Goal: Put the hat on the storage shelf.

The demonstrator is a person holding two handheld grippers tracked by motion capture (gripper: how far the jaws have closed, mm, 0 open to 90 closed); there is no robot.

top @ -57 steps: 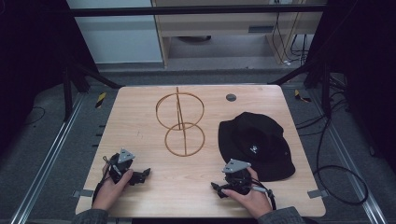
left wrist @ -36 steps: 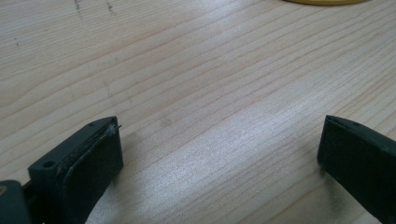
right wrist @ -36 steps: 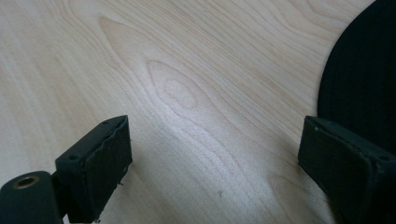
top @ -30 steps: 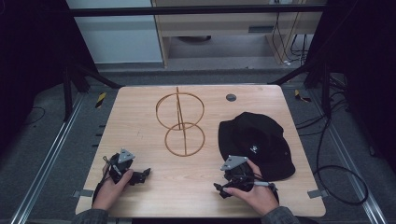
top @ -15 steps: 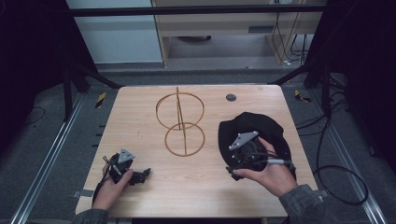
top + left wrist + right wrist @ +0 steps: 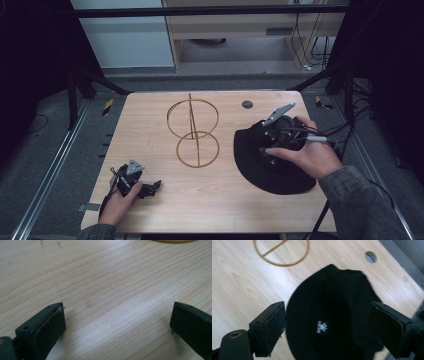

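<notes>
A black bucket hat (image 6: pixel 280 177) with a small white logo (image 6: pixel 323 327) lies on the right part of the wooden table (image 6: pixel 150 130). My right gripper (image 6: pixel 270 152) hovers over the hat (image 6: pixel 332 297), pointing down at it. Its jaws are open and have just been closing slightly, and they hold nothing (image 6: pixel 327 315). A gold wire stand (image 6: pixel 191 125) of two rings on a post sits mid-table; one ring (image 6: pixel 282 264) shows beyond the hat. My left gripper (image 6: pixel 151 188) rests on the table at the front left, open and empty (image 6: pixel 117 315).
A dark round grommet (image 6: pixel 247 104) sits in the tabletop behind the hat, also seen as a hole (image 6: pixel 371 257). The right table edge runs close beside the hat. Metal frame rails flank the table, with cables on the floor at right.
My right gripper lifted from the table's front edge and moved away from the person until it was above the hat. The left gripper, the hat and the wire stand stayed put.
</notes>
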